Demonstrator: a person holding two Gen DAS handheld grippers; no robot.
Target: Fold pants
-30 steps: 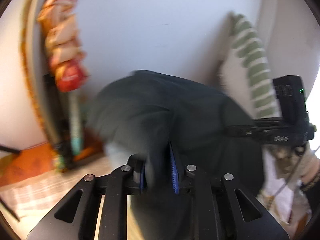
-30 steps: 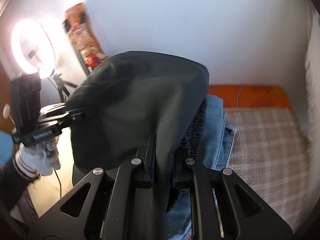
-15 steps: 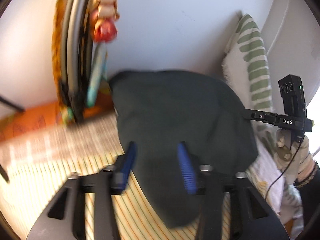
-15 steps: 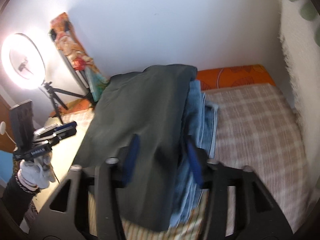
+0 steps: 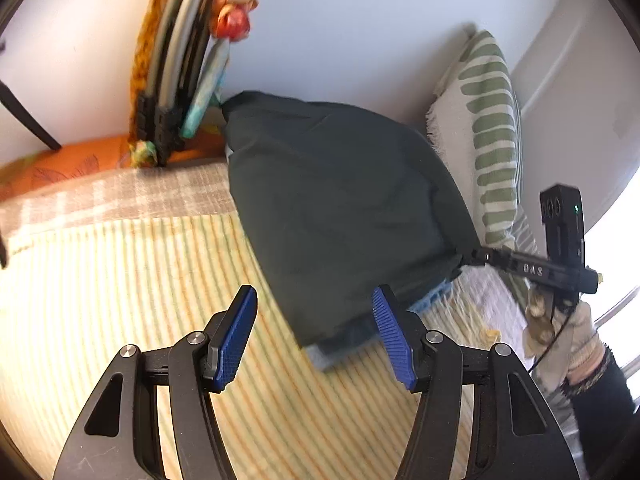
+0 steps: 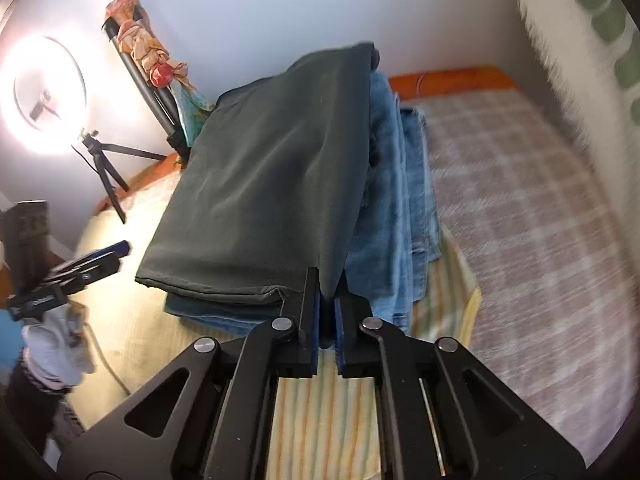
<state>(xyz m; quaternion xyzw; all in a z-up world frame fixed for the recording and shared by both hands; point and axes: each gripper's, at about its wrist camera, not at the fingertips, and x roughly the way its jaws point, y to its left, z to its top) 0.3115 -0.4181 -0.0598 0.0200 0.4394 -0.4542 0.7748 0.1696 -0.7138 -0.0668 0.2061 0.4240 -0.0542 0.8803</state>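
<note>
Dark green pants lie folded flat on a stack of blue jeans on the bed. My left gripper is open just short of the pants' near corner, and its blue pads touch nothing. It also shows at the left edge of the right wrist view as the left gripper. My right gripper is shut, with the near right corner of the dark pants pinched between its pads. In the left wrist view the right gripper meets the cloth's edge, which is drawn to a point.
The stack rests on a yellow striped sheet over a plaid blanket. A green-patterned pillow leans at the wall. A lit ring light on a tripod and a folded rack stand at the bed's far side. A gloved hand holds the right gripper.
The pants went from hanging in both grippers to lying on the jeans. Both grippers let go; the left stayed open and drew back, the right shut again on the near corner.
</note>
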